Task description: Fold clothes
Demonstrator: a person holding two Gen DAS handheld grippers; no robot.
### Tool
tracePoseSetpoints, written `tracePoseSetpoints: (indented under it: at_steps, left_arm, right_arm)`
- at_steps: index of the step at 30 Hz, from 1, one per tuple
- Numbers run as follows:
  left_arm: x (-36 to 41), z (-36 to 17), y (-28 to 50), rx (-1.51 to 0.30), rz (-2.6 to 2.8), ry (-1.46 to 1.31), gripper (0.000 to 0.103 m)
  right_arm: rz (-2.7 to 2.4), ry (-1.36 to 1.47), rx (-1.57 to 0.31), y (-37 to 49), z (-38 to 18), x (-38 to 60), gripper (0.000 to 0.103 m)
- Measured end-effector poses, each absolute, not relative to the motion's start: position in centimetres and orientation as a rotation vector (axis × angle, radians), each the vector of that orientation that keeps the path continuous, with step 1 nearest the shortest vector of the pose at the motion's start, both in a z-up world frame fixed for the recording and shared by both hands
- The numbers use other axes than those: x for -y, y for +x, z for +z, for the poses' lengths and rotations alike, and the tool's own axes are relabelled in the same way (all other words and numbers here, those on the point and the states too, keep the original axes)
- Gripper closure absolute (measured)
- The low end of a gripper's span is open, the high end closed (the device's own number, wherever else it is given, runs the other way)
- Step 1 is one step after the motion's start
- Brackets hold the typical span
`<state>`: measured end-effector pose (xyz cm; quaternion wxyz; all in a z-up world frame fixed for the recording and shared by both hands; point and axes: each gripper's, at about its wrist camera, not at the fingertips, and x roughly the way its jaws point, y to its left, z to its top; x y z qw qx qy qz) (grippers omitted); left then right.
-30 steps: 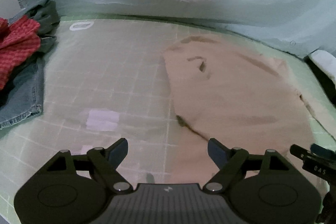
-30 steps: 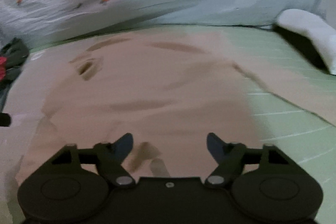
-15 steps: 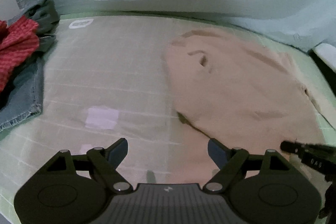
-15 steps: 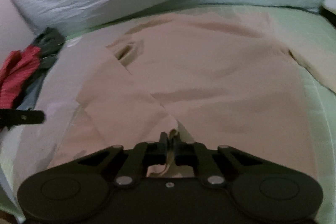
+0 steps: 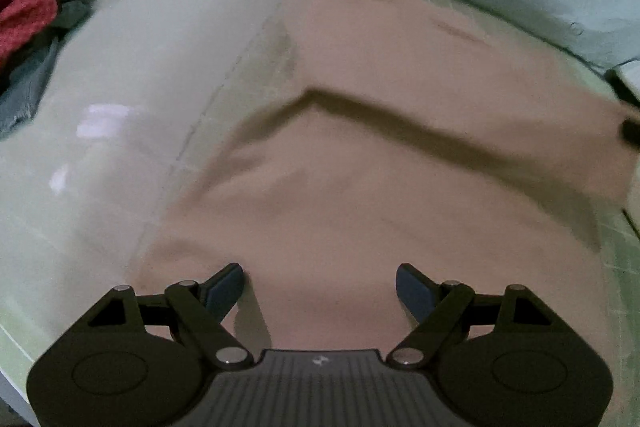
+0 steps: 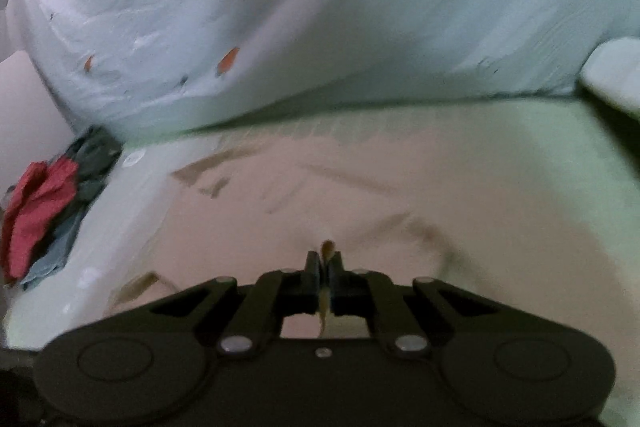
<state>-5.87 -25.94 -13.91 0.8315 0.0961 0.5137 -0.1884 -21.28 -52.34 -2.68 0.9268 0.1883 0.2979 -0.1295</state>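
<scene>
A beige garment [image 5: 380, 155] lies spread on the pale green mat [image 5: 120, 147]. Part of it is lifted and folded over, casting a dark crease across the middle. My left gripper [image 5: 320, 287] is open, low over the garment's near edge, with cloth between its fingers. My right gripper [image 6: 325, 267] is shut on a pinch of the beige garment [image 6: 360, 195], a sliver of cloth showing between the pads. The right gripper's tip [image 5: 630, 131] shows at the right edge of the left wrist view, holding the lifted edge.
A pile of red, dark green and denim clothes [image 5: 36, 27] lies at the mat's left edge; it also shows in the right wrist view [image 6: 44, 219]. A carrot-print sheet [image 6: 280, 27] rises behind the mat. A white object [image 6: 612, 79] sits at the far right.
The right gripper shut on the garment's edge and lifted it, carrying it across. The left gripper moved right and forward over the garment's near edge, still open.
</scene>
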Motion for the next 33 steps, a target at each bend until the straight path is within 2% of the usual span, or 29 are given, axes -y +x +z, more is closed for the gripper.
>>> tracePoseSetpoints:
  at_steps: [8,12,15,16,17,18,20,21,22,23,27,33]
  left_arm:
    - [27.3,-14.9,-6.1,-1.100,-0.314,0.213,0.012]
    - [27.2,-15.1,-5.9,-1.101,-0.307,0.210,0.006]
    - [27.2,-15.0,-5.9,-1.100,-0.311,0.213,0.007]
    - [27.2,-14.9,-6.0,-1.099,-0.316,0.214,0.007]
    - [27.1,-14.8,-6.0,-1.098,-0.321,0.215,0.007]
    - [26.8,-14.7,-6.0,-1.089,-0.326,0.210,0.007]
    - [26.1,-14.2,-6.2,-1.059,-0.336,0.198,0.007]
    - [25.7,-13.8,-6.3,-1.040,-0.339,0.193,0.007]
    - [25.2,-13.4,-6.5,-1.020,-0.342,0.188,0.007]
    - [24.8,-12.9,-6.7,-0.996,-0.340,0.184,0.007]
    - [22.0,-11.2,-7.4,-0.905,-0.326,0.144,0.007]
    - [17.9,-10.5,-6.4,-0.882,-0.344,0.118,0.007]
  right_arm:
    - [-0.542,0.350,-0.545,-24.1,-2.5,61.8,0.099]
    - [-0.706,0.272,-0.592,-25.6,-3.8,64.2,0.099]
    - [-0.765,0.255,-0.632,-26.0,-4.6,64.2,0.093]
    - [-0.776,0.254,-0.631,-26.1,-4.6,63.9,0.081]
    - [-0.786,0.253,-0.628,-26.2,-4.6,63.5,0.061]
    - [-0.786,0.251,-0.615,-26.4,-4.5,62.9,0.051]
    - [-0.782,0.248,-0.586,-26.6,-4.3,61.7,0.023]
    - [-0.776,0.246,-0.570,-26.6,-4.2,61.1,0.017]
    - [-0.765,0.243,-0.552,-26.5,-4.1,60.3,0.005]
    - [-0.758,0.241,-0.533,-26.3,-4.1,59.5,0.000]
    - [-0.715,0.247,-0.512,-25.6,-4.2,56.2,0.000]
    - [-0.646,0.231,-0.499,-24.7,-3.9,49.7,0.000]
